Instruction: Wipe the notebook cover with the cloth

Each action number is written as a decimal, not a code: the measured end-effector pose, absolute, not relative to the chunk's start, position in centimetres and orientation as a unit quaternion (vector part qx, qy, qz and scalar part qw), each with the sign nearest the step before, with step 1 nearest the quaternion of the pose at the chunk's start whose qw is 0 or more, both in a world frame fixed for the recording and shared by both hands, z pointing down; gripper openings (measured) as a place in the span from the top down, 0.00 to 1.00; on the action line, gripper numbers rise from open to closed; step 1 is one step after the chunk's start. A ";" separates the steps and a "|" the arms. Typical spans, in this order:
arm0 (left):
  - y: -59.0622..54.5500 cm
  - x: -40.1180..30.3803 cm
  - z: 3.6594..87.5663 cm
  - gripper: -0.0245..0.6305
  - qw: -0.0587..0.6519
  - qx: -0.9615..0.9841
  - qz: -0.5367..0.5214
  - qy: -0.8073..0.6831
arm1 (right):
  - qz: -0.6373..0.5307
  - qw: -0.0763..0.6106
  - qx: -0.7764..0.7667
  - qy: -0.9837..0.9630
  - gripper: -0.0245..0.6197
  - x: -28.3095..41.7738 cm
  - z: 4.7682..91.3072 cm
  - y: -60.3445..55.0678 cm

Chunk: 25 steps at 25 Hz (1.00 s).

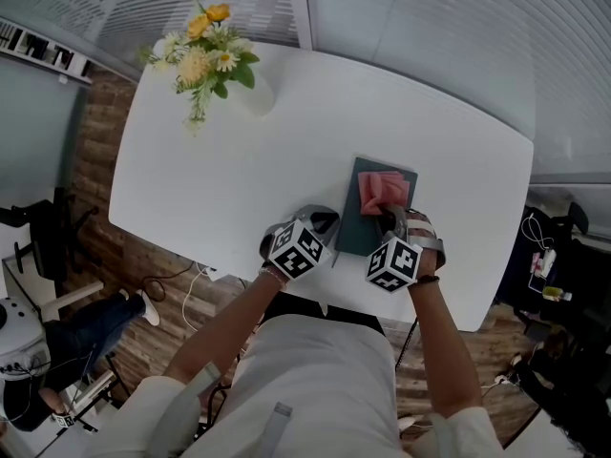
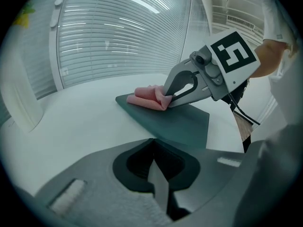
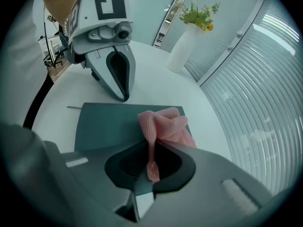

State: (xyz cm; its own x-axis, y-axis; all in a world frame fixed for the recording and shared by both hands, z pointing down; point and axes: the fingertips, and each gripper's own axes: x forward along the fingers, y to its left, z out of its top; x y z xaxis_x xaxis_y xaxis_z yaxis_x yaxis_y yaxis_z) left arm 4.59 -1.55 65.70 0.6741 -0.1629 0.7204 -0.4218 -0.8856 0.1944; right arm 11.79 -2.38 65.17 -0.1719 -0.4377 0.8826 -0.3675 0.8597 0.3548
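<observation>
A dark green notebook [image 1: 370, 225] lies flat on the white table [image 1: 229, 189], near its front edge. A crumpled pink cloth [image 1: 384, 191] rests on the notebook's far part. My right gripper [image 1: 389, 219] is over the notebook and shut on the cloth [image 3: 165, 126]; a strip of it hangs between the closed jaws of that gripper [image 3: 152, 148]. My left gripper [image 1: 323, 219] sits on the table at the notebook's left edge. In its own view this gripper [image 2: 152, 143] is shut with nothing between the jaws, and the notebook [image 2: 182, 122] lies ahead of it.
A white vase of yellow and white flowers [image 1: 250, 92] stands at the table's far left corner. The table's front edge [image 1: 239, 273] runs just behind both grippers. Chairs and cables sit on the wooden floor [image 1: 134, 265] to the left and right.
</observation>
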 end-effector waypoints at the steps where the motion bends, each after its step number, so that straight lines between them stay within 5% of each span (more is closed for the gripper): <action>1: -1.5 4.6 65.7 0.96 0.175 0.898 0.369 -0.163 | -0.029 0.587 0.263 -0.765 0.91 11.7 65.2 -2.1; 25: -1.5 4.6 65.7 0.96 0.175 0.898 0.370 -0.163 | -0.004 0.586 0.241 -0.773 0.91 9.8 64.9 6.2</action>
State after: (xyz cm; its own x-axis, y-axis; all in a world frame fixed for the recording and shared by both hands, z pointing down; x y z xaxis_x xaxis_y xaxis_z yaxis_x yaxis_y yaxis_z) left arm 4.57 -1.48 65.74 0.6734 -0.1623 0.7212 -0.4217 -0.8856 0.1945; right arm 9.79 6.18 64.91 -0.1962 -0.3773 0.9051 -0.3688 0.8836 0.2885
